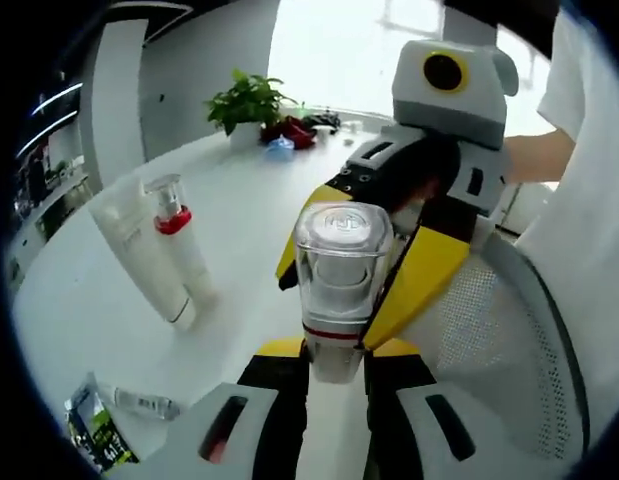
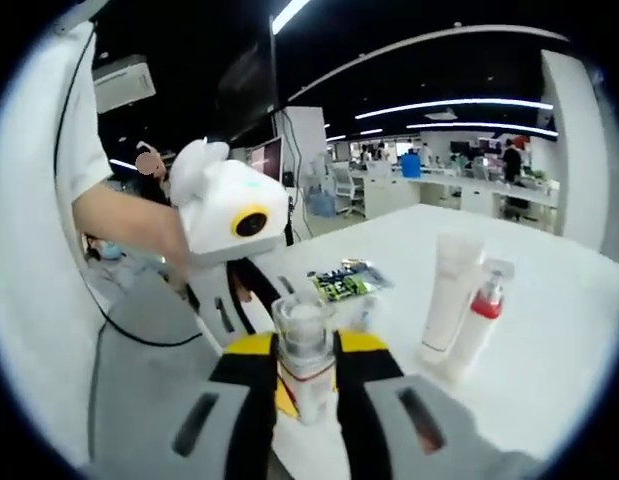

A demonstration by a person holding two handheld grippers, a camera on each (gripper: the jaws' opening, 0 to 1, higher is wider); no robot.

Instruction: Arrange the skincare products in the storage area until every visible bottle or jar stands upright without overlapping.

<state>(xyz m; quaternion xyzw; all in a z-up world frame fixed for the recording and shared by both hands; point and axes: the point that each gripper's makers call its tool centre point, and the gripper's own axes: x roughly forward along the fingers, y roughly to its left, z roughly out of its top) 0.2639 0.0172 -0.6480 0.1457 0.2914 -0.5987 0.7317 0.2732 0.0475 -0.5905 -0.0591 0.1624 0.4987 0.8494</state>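
Note:
A bottle with a clear square cap and a red ring [image 1: 334, 285] is held above the white table, and both grippers close on it. My left gripper [image 1: 335, 352] is shut on its lower end. Facing it, my right gripper [image 2: 306, 378] is shut on the same bottle [image 2: 304, 345], its yellow fingers [image 1: 419, 280] flanking the cap in the left gripper view. A white tube [image 1: 139, 260] and a red-collared pump bottle [image 1: 179, 250] stand upright side by side on the table, touching or nearly so. The right gripper view shows that tube [image 2: 449, 290] and pump bottle [image 2: 479, 320] again.
A green printed sachet [image 1: 94, 435] and a small clear vial [image 1: 139, 403] lie flat on the white table [image 1: 239, 200]. A potted plant [image 1: 247, 105] stands at the far edge. A grey mesh chair [image 1: 499, 340] is close by. A person's forearm [image 2: 129, 225] holds the left gripper.

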